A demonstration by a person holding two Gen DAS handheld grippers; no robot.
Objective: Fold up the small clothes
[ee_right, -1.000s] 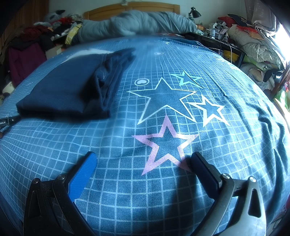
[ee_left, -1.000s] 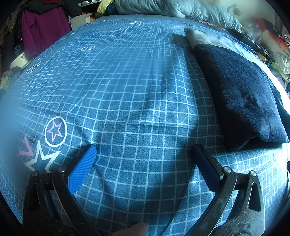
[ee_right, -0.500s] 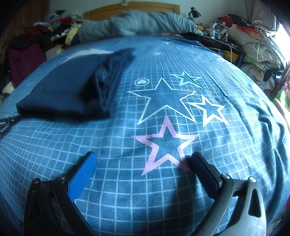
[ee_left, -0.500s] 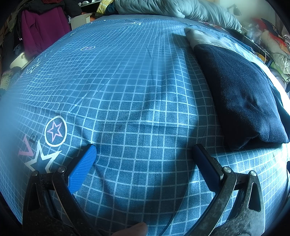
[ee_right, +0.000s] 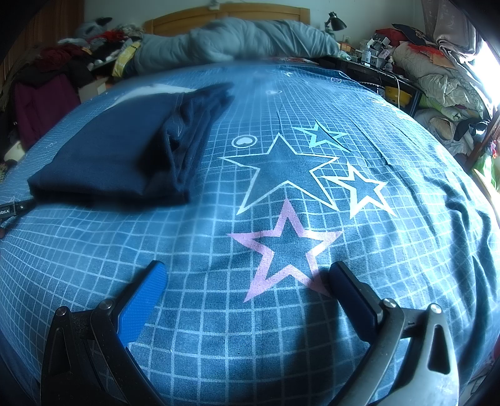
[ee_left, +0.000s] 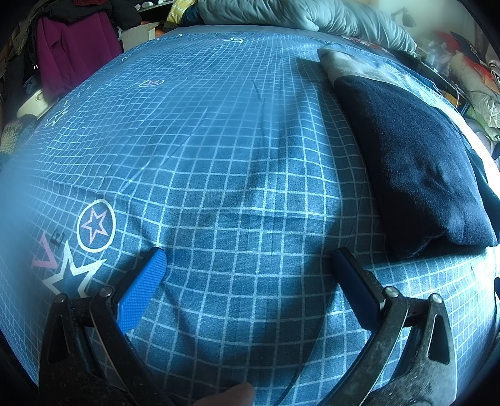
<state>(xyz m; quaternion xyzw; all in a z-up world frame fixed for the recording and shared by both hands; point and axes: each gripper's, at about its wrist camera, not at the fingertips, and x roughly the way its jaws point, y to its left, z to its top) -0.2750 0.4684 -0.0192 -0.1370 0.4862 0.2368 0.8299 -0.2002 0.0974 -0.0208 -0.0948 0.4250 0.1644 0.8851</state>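
Nothing moves since a second ago: both grippers hover over the bed (ee_left: 218, 156), fingers wide and empty. Navy garment (ee_left: 415, 162) lies folded between them, ahead-right of the left gripper (ee_left: 247, 262), ahead-left of the right gripper (ee_right: 247, 274), long axis running away toward the headboard.

Both fisheye cams sat low and close over the bed (ee_left: 218, 140), each peeking out between its own tongs toward the far headboard (ee_right: 228, 14). The left one had the folded navy garment (ee_left: 412, 162) on its right, the right one had it on its left (ee_right: 118, 156), so that garment and the rumpled grey duvet (ee_right: 237, 40) were what they shared.
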